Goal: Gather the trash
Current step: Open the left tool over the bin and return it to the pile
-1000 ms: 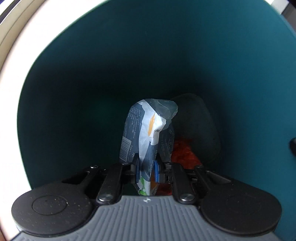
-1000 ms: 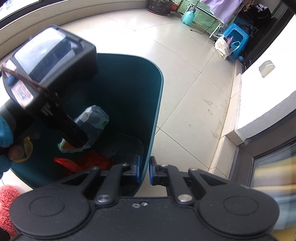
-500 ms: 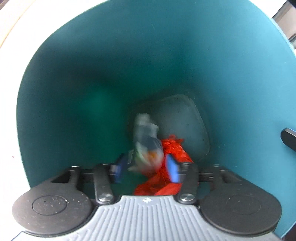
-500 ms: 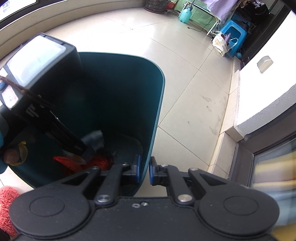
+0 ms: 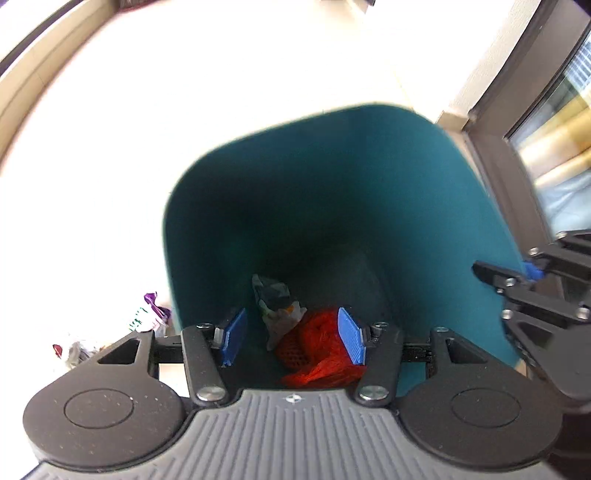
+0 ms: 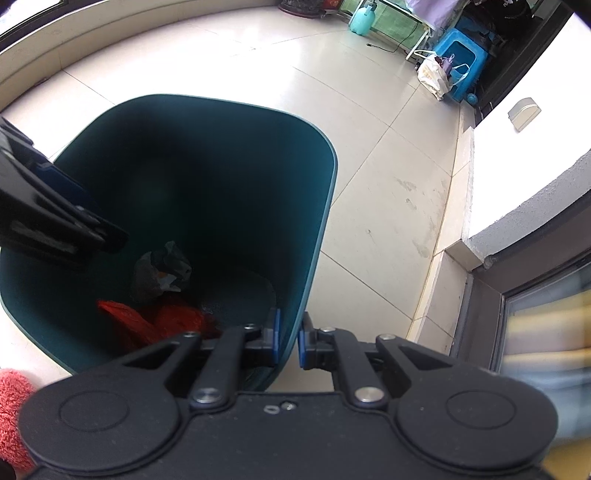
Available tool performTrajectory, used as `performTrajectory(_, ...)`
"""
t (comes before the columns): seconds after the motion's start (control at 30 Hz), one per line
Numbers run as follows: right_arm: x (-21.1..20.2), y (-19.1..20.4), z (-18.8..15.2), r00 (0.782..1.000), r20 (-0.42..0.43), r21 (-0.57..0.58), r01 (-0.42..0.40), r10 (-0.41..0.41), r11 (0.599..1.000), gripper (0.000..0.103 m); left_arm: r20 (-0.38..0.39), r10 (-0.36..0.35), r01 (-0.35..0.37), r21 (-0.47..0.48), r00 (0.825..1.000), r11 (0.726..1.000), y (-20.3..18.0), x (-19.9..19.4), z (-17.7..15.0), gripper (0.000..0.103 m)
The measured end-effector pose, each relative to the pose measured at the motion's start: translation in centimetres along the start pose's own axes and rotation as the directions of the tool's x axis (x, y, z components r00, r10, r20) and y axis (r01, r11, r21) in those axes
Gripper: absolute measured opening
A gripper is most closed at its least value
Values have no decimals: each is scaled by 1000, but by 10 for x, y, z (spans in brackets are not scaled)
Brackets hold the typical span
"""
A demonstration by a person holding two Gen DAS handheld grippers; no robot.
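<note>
1. Surroundings first: in the right wrist view there's pale tiled floor (image 6: 369,155) all around the teal bin (image 6: 317,236), with a blue stool (image 6: 458,44), a white bag (image 6: 434,75) and a teal jug (image 6: 362,18) way up in the upper right of the frame. A fuzzy pink thing (image 6: 11,398) pokes in at the lower left edge; can't tell what it is.
2. In the left wrist view, a few loose wrappers (image 5: 149,317) lie on the floor at left-center, just outside the bin's (image 5: 424,206) wall. Too blown out to read them.
3. The bin wall is what's in the way: the right tongs (image 6: 289,339) straddle the rim at bottom center of their frame, pads narrow, one on each side of the wall, clamped on it as far as I can see.
4. The left tongs (image 5: 291,338) are spread wide with nothing between the blue pads, hanging over the bin's mouth.
5. The trash: a crumpled gray wrapper (image 5: 275,306) sits on the bin floor, resting against a red net bag (image 5: 317,350). Both are well below the left tongs, showing in the gap between the pads.
6. From the right wrist view the wrapper (image 6: 162,271) is center-left, the net bag (image 6: 159,319) just under it in frame.
</note>
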State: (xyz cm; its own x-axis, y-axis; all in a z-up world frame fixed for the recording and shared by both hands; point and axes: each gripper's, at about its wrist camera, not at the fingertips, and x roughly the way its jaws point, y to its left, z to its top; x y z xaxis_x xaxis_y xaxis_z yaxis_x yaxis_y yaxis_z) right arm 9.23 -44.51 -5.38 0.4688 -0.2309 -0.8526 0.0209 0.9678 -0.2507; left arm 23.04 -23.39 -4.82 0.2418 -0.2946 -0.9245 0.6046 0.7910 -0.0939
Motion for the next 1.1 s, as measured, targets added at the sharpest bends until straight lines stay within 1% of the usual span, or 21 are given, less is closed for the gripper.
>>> performTrajectory(0.13,2,0,0,1000,-6,3,2,-2,1000,8,63,-3,2,21,998,1000,4,-24,-4,53)
performTrajectory(0.17,2,-1,-1,1000,-7,6,1,-1,1000,8,76,9,-11,21,997,1000,5,-29,-6,53)
performTrajectory(0.2,2,-1,-1,1000,-7,6,1,-1,1000,8,87,18,-20,19,996,1000,7,-34,-8,53)
performTrajectory(0.3,3,-2,-1,1000,-9,11,1,0,1000,8,119,4,-4,3,993,1000,17,-51,-13,53)
performTrajectory(0.37,2,-1,0,1000,-11,11,0,0,1000,8,146,14,-13,-7,989,1000,26,-61,-19,53)
performTrajectory(0.5,3,-1,1,1000,-13,11,-1,2,1000,8,155,64,-58,-42,986,997,48,-73,-32,54)
performTrajectory(0.63,3,-2,1,1000,-15,8,-3,4,1000,8,127,123,-108,-118,984,987,84,-68,-50,54)
performTrajectory(0.77,3,-2,1,1000,-21,7,-2,2,1000,8,93,166,-142,-224,982,964,125,-63,-66,54)
performTrajectory(0.8,4,-2,1,1000,-22,8,0,0,1000,8,88,176,-150,-248,980,957,134,-64,-69,56)
performTrajectory(0.83,4,-2,1,1000,-24,8,3,-3,1000,8,83,183,-155,-273,980,949,144,-63,-72,59)
performTrajectory(0.87,5,-2,1,1000,-26,10,5,-5,1000,8,80,188,-157,-296,979,942,153,-63,-76,70)
performTrajectory(0.9,5,-2,0,1000,-28,11,6,-5,1000,8,79,195,-160,-320,978,934,161,-62,-78,75)
performTrajectory(1.0,7,-3,-1,999,-35,14,11,-10,1000,8,78,213,-167,-389,974,906,188,-59,-87,76)
performTrajectory(1.1,8,-5,-2,999,-44,23,12,-11,1000,8,55,217,-168,-463,975,870,218,-49,-95,76)
